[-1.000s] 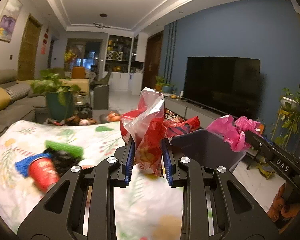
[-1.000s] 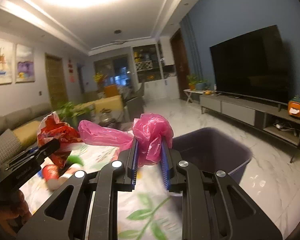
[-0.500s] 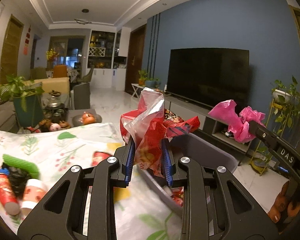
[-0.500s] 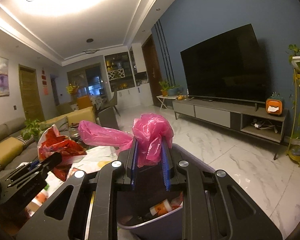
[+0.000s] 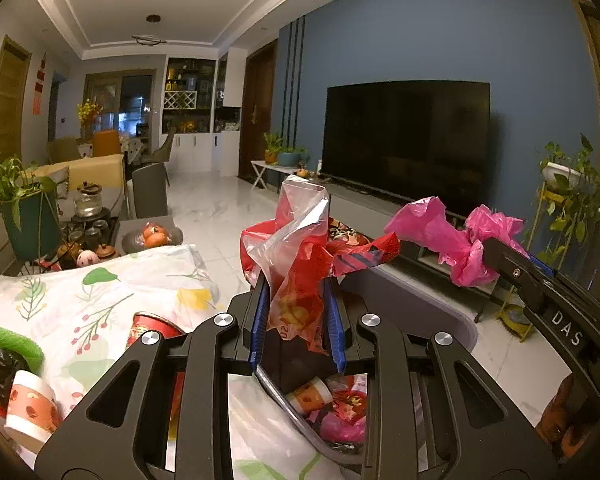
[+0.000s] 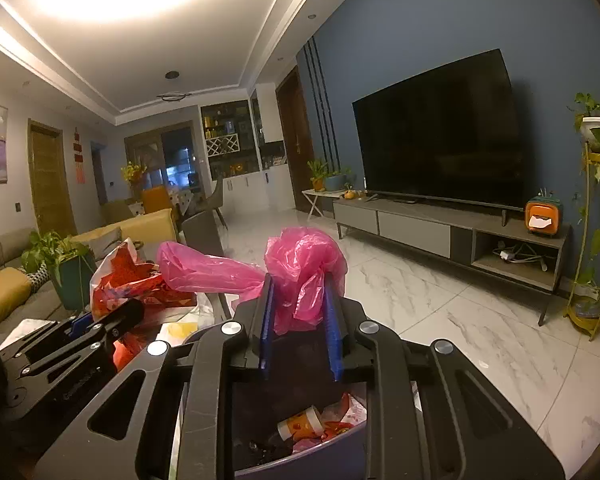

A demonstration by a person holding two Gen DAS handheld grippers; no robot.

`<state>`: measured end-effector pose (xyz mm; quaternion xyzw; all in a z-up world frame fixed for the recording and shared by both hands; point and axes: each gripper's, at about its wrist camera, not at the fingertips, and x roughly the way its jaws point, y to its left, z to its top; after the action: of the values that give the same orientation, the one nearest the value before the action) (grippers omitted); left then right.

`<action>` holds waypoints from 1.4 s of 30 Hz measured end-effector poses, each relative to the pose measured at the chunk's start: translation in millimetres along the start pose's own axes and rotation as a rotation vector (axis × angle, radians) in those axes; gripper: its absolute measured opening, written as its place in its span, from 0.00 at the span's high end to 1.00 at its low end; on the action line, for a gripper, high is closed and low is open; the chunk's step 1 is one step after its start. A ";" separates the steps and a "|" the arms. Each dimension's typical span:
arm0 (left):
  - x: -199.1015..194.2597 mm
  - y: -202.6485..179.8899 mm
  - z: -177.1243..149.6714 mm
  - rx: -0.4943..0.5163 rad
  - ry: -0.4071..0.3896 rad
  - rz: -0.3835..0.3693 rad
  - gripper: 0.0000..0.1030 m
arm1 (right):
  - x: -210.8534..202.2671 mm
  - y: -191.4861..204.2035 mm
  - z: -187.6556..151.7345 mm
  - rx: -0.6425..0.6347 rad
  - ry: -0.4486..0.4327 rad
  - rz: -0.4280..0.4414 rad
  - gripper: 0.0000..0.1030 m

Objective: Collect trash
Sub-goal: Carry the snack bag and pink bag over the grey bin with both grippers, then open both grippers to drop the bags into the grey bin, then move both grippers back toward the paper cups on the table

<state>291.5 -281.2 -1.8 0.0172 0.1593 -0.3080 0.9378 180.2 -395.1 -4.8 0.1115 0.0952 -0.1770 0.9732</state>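
Over the grey bin off the table's edge: left gripper clamps red snack bag, right gripper clamps pink bag; cups inside.

The left gripper clamps a red-and-clear plastic bag above the grey bin, holding paper cups.

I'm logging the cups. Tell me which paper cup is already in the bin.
The cup lying on its side in the grey bin; the others, like the one at far left, sit on the floral cloth.
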 end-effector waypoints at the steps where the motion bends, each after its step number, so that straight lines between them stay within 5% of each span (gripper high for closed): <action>1: 0.9 0.6 -0.9 0.001 0.002 0.002 0.75 | 2.6 -0.7 -0.9 -0.001 0.003 0.001 0.77; 12: 22.2 -4.9 -3.9 -0.011 0.025 -0.020 0.73 | 23.9 -1.9 -3.8 0.009 0.017 0.027 0.73; 17: 27.0 -4.4 -6.9 -0.019 0.025 -0.048 0.71 | 30.6 -5.1 -3.9 0.016 0.014 0.050 0.58; 19: 29.2 -1.9 -6.5 -0.020 0.021 -0.069 0.64 | 32.1 -7.0 -3.9 0.023 0.012 0.049 0.49; 24: 29.4 1.1 -10.0 -0.018 0.008 -0.069 0.41 | 29.3 -10.0 -5.2 0.030 0.009 0.032 0.47; 30: 25.0 14.2 -11.0 -0.071 0.015 -0.059 0.25 | 21.9 -10.1 -8.5 0.031 0.013 0.023 0.40; 42: -12.6 34.3 -16.7 -0.092 0.010 0.063 0.16 | 1.1 -0.7 -11.8 0.029 0.019 0.044 0.29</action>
<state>297.2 -244.0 -16.0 -0.0193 0.1774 -0.2706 0.9460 179.3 -393.1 -16.5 0.1293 0.0994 -0.1557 0.9742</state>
